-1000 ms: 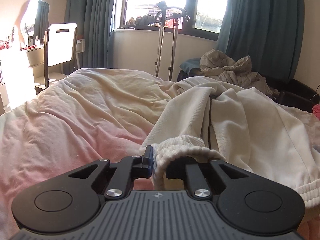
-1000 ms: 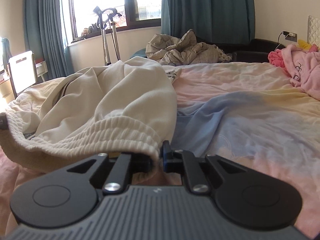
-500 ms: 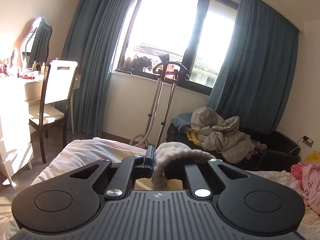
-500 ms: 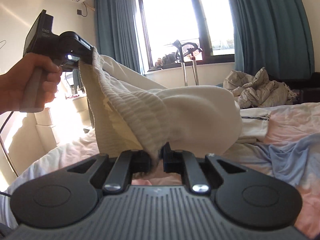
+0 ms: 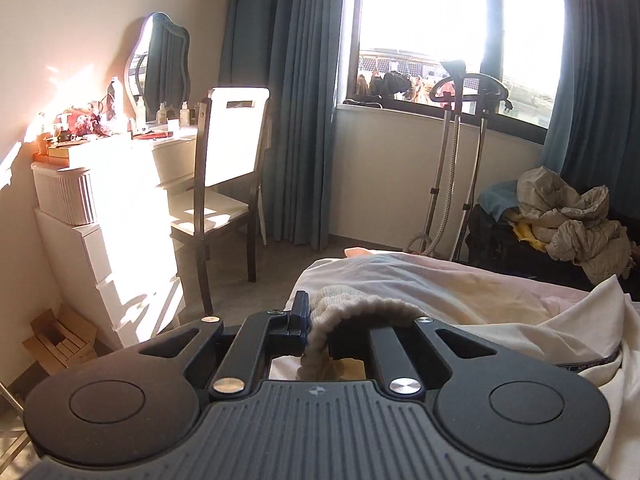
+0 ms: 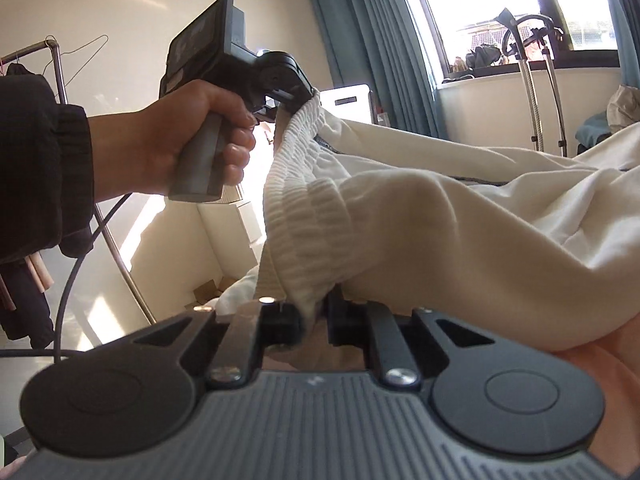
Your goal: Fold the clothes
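At the bottom centre of the right wrist view, the right gripper (image 6: 314,320) pinches the ribbed waistband of the cream trousers (image 6: 460,216). Their fabric spreads right across the frame above the bed (image 5: 460,284). Higher, at upper left, a hand (image 6: 180,140) holds the left gripper (image 5: 316,330), also clamped on the waistband. Beyond stand a chair (image 5: 228,184) and window (image 5: 460,28).

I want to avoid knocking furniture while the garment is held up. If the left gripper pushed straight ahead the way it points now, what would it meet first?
Probably the bed edge just ahead of the left gripper, which is shut on the waistband. Beyond lie open floor and the wall under the window; depth is uncertain.
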Demonstrator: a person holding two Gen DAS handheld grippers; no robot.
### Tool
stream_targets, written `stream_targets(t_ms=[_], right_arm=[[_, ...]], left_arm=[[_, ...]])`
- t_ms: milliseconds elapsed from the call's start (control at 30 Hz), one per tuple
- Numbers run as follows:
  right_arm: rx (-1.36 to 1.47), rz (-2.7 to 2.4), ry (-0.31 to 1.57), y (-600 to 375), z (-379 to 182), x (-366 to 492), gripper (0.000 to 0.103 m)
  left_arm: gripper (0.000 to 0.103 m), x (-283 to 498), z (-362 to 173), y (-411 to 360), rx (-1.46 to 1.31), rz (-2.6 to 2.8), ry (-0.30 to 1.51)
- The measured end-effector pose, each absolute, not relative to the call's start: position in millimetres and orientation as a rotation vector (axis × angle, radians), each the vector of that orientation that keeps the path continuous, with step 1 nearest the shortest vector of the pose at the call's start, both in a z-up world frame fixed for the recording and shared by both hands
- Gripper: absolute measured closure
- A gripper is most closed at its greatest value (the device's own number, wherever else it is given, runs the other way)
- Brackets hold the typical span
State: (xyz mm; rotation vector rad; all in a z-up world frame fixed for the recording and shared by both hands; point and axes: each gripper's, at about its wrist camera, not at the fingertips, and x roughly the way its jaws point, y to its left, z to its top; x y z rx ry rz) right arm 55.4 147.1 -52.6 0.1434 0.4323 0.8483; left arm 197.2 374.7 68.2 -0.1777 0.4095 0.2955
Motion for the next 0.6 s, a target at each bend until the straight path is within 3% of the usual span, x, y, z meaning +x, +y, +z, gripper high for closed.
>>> stream_targets(t_ms=[200,300,400,467,533,600], right_arm=[[0.118,0.873,0.465,157.4,-60.8,63.7,0.088],[0.109,0.890,0.471,159.4,-55.2,63.9,0.080],[0.082,0.894,0.461,156.4,-47.9,59.3,0.070],[0.064,0.893,0.455,153.0,-43.1,54.1,0.055],[0.065,0.882,0.440,144.8,-36.3,46.4,0.041],[0.045,0.855,0.420,136.5,-26.4,37.9,0.034]], left_arm=[[0.092,204.2,16.7,408.4,-0.248,0.351,0.478],[0.089,203.8,0.3,419.5,-0.275,0.374,0.503],[0.066,193.6,7.9,416.1,-0.278,0.395,0.510],[0.036,181.0,16.3,411.0,-0.294,0.441,0.518],[0.032,169.4,26.1,408.2,-0.295,0.477,0.519],[0.026,154.5,39.6,405.1,-0.270,0.500,0.518]])
